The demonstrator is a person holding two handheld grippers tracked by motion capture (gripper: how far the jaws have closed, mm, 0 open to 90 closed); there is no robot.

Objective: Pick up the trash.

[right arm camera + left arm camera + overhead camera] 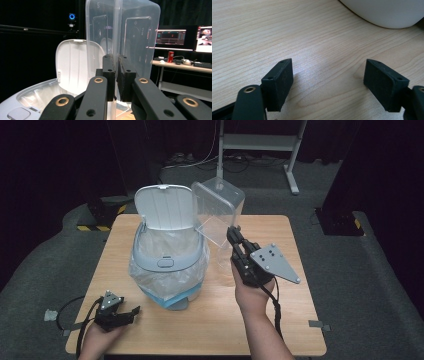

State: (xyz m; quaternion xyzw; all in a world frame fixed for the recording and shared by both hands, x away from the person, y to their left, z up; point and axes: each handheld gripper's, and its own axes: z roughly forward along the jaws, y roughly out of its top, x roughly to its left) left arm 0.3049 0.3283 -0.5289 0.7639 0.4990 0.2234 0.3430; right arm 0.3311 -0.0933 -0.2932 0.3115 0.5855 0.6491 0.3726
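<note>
Clear plastic container (pixel 218 215) edge between right gripper (pixel 235 236) jaws.

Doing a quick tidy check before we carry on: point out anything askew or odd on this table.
One thing: the clear plastic container is tipped up on end beside the open bin, pinched by its wall in the right claw. The bin's lid stands open over its bag liner. The left claw rests open, holding nothing. No spills or damage visible.
</note>
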